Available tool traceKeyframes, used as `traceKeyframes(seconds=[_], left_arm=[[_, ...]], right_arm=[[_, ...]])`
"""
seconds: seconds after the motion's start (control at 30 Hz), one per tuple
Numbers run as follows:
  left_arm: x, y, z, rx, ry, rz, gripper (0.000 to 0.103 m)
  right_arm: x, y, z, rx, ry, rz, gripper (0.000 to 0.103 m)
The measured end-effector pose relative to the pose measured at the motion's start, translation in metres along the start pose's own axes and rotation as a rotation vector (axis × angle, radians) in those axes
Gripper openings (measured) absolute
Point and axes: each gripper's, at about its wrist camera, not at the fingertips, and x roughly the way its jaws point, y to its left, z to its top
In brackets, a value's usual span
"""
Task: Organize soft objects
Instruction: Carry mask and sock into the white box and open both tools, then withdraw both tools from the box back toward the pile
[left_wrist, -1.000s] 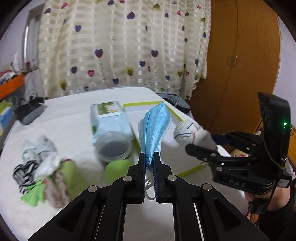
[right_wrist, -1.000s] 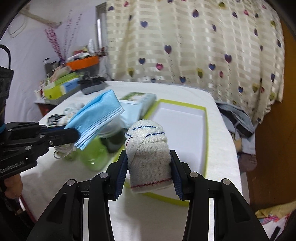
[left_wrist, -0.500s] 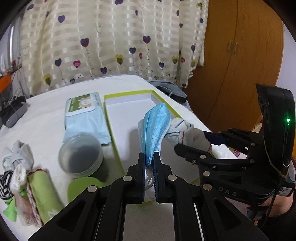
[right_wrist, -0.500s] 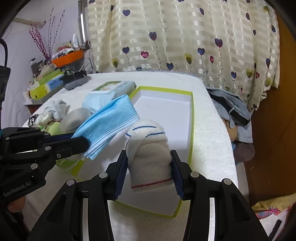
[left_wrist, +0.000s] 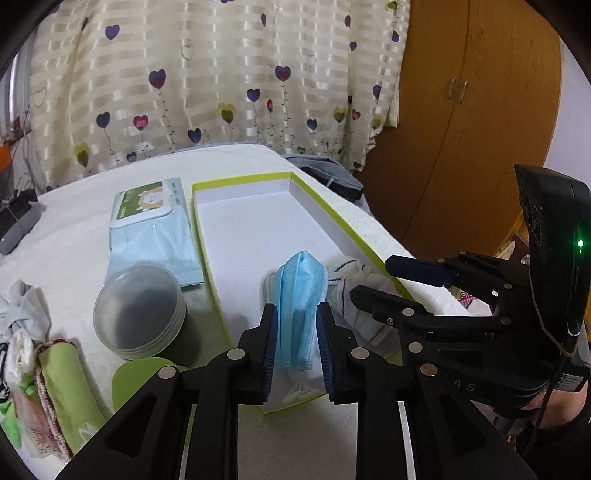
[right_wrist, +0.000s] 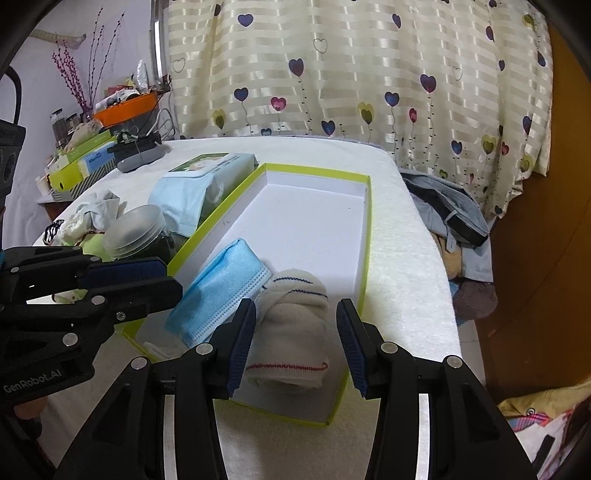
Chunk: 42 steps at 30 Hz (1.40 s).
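L claw released, fingers apart round blue mask; R claw released, rolled sock betw. fingers. Both items rest in near end of tray.

Your left gripper's fingers hide the blue mask's lower sides, your right gripper covers the rolled sock toward 3 o'clock, and the cloth pile is cut off at 9 o'clock.

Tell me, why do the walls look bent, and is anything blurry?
Left wrist view: fisheye lens bows the wardrobe and darkens the corners; the blue mask is sharp. Right wrist view: the curtain curves likewise; the rolled sock is crisp.
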Motion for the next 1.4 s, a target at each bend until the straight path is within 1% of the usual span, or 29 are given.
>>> traceKeyframes(seconds=[0.13, 0.3, 0.43, 0.5, 0.57, 0.63, 0.7, 0.83, 0.9, 0.97, 1.03, 1.07, 1.23, 1.4], left_arm=[[-0.007, -0.002, -0.001, 0.003, -0.01, -0.006, 0.02], [-0.025, -0.009, -0.003, 0.022, -0.044, -0.016, 0.02], [-0.045, -0.01, -0.009, 0.024, -0.077, 0.003, 0.02], [-0.052, -0.011, -0.012, 0.025, -0.088, 0.012, 0.02], [-0.062, -0.012, -0.017, 0.029, -0.1, 0.013, 0.023], [-0.072, -0.012, -0.022, 0.025, -0.115, 0.009, 0.031], [-0.079, -0.01, -0.026, 0.021, -0.124, 0.018, 0.033], [-0.092, -0.002, -0.035, 0.0, -0.13, 0.042, 0.033], [-0.099, 0.003, -0.04, -0.011, -0.136, 0.061, 0.033], [-0.104, 0.007, -0.044, -0.021, -0.14, 0.068, 0.034], [-0.108, 0.011, -0.048, -0.029, -0.14, 0.078, 0.039], [-0.109, 0.013, -0.051, -0.034, -0.139, 0.083, 0.039], [-0.115, 0.029, -0.061, -0.079, -0.135, 0.122, 0.04], [-0.119, 0.045, -0.069, -0.116, -0.136, 0.132, 0.04]], right_arm=[[-0.009, -0.003, -0.002, 0.025, -0.011, -0.023, 0.047], [-0.025, -0.002, -0.004, 0.039, -0.034, -0.048, 0.047], [-0.043, 0.004, -0.006, 0.038, -0.065, -0.055, 0.047], [-0.05, 0.009, -0.007, 0.036, -0.076, -0.055, 0.051], [-0.056, 0.015, -0.009, 0.033, -0.082, -0.055, 0.051], [-0.061, 0.022, -0.01, 0.023, -0.084, -0.047, 0.051], [-0.066, 0.031, -0.011, 0.01, -0.087, -0.034, 0.051], [-0.072, 0.044, -0.015, 0.004, -0.09, -0.002, 0.051], [-0.075, 0.051, -0.016, -0.003, -0.092, 0.001, 0.051], [-0.077, 0.058, -0.018, -0.011, -0.093, 0.011, 0.051], [-0.077, 0.065, -0.02, -0.02, -0.091, 0.018, 0.051], [-0.078, 0.068, -0.021, -0.024, -0.09, 0.021, 0.051], [-0.079, 0.085, -0.023, -0.046, -0.09, 0.046, 0.051], [-0.076, 0.098, -0.022, -0.065, -0.091, 0.079, 0.051]])
